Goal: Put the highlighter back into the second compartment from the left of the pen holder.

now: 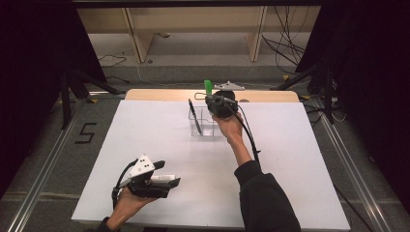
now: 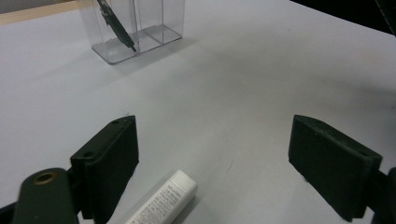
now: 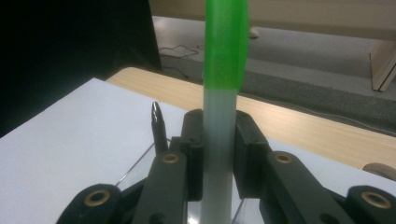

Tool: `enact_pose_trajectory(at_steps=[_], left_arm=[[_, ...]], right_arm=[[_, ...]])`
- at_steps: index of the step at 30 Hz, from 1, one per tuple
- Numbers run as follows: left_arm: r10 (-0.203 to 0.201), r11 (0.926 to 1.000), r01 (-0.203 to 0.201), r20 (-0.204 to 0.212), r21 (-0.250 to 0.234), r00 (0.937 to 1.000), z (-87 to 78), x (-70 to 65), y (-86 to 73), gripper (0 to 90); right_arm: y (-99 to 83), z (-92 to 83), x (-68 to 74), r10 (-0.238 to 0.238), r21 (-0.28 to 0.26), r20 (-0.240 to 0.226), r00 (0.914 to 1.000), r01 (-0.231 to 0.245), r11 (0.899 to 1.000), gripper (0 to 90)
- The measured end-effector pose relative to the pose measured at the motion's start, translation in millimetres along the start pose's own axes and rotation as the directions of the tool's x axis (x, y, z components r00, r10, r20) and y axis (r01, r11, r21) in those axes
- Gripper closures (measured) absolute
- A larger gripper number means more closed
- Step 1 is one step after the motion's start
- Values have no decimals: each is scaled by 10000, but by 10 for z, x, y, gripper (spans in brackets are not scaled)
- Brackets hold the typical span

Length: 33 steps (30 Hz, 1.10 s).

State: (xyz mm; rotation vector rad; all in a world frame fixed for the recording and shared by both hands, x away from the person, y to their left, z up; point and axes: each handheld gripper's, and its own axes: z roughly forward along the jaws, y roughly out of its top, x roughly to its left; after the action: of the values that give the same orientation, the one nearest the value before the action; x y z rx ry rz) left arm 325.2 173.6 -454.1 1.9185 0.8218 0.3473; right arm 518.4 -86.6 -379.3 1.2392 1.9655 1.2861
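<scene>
Right gripper view, jaws clamping green-capped marker (image 3: 219, 140); left gripper (image 2: 229, 163) jaws wide.

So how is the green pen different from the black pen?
The green pen has a green cap over a whitish barrel; the black pen is dark all over. The green pen is clamped upright in the right gripper; the black pen leans free inside the clear holder. Both are slim pens at the holder.

Green-capped marker (image 3: 219, 116), black pen (image 1: 193, 113), white tube (image 2: 163, 200).
</scene>
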Motion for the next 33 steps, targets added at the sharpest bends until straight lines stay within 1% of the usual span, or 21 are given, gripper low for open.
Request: enact_pose_trajectory(at_steps=[4,7,13,15,18,21,25,29,33], left_arm=[[-28,10000,28,-52,-37,10000,-1,7,-3,159],[18,10000,-18,-55,37,10000,3,11,-6,159],[20,10000,-20,-48,39,10000,7,8,-8,159],[-51,10000,51,-35,28,10000,12,5,-10,159],[7,10000,-7,-40,81,10000,16,11,-11,159],[-50,9999,50,-31,132,10000,21,11,-14,158],[-40,9999,41,-37,109,10000,20,15,-14,158],[7,9999,-6,-53,128,10000,18,16,-15,158],[0,9998,2,-100,181,10000,25,22,-19,158]], right_arm=[[-13,46,11,36,47,9,10000,-36,10000,772],[-26,83,20,103,143,17,9999,-103,9998,772],[-47,135,33,67,246,73,10000,-69,9997,772],[-50,147,33,78,285,94,9999,-80,9996,772],[-64,168,31,66,345,130,9999,-71,9994,772],[-78,186,42,-16,467,148,9999,9,9989,772],[-86,207,55,1,439,126,9999,-6,9990,771],[-108,238,60,46,539,175,9998,-56,9985,771],[-124,260,61,-6,625,206,9998,-7,9980,771]])
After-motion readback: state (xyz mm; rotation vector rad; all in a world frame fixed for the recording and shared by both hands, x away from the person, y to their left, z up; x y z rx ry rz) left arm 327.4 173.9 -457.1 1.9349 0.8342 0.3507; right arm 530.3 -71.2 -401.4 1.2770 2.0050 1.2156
